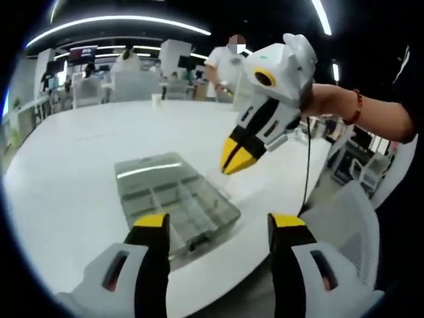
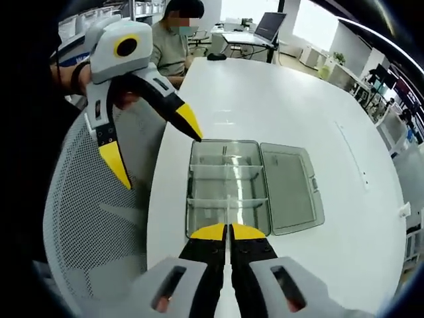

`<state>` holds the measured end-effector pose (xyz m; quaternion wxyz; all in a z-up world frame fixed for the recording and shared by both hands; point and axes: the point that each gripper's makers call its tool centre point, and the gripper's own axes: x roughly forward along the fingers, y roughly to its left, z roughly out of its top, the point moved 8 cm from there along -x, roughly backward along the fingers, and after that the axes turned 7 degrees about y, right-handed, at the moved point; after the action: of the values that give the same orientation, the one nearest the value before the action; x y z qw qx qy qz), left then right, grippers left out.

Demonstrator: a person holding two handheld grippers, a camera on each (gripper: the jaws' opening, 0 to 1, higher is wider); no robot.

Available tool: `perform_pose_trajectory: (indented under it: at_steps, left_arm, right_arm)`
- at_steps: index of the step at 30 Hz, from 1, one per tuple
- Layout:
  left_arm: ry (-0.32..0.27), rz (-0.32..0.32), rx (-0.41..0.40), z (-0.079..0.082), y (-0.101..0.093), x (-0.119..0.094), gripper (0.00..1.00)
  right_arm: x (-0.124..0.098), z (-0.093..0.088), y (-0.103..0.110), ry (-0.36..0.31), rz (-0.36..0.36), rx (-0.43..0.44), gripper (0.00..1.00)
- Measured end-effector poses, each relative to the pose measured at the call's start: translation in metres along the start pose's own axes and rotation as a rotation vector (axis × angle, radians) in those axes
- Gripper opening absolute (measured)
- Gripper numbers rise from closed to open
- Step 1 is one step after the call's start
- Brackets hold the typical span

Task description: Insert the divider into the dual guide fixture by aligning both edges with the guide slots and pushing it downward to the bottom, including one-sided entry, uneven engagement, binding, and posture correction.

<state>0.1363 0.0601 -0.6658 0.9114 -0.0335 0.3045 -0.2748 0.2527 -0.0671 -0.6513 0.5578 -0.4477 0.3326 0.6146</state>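
Both grippers hover over the clear box (image 2: 228, 189) — left gripper (image 2: 159, 156) fingers spread, right gripper (image 2: 228, 232) pinching a thin divider (image 2: 228, 212).

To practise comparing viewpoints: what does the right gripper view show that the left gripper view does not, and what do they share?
Right gripper view: the right gripper shut on a thin clear plastic divider at the box's near edge, and a seated person beside a dark laptop. Left gripper view: a standing person in a white shirt and a small white cup. Both: the clear plastic compartment box, lid open, the white table, and the open left gripper.
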Motion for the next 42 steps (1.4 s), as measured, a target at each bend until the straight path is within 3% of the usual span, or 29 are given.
perform_pose_trajectory:
  at_steps: [10, 22, 42]
  left_arm:
    - [-0.021, -0.006, -0.016, 0.001, 0.002, -0.002, 0.58]
    - [-0.026, 0.003, -0.030, -0.001, 0.003, -0.004, 0.58]
    - [-0.031, 0.003, -0.035, 0.000, 0.004, -0.005, 0.58]
  right_arm:
    - [0.007, 0.000, -0.003, 0.021, 0.006, -0.011, 0.00]
    - [0.014, 0.004, -0.014, -0.006, 0.036, 0.005, 0.00]
    - [0.012, 0.003, -0.010, 0.076, 0.061, -0.032, 0.00]
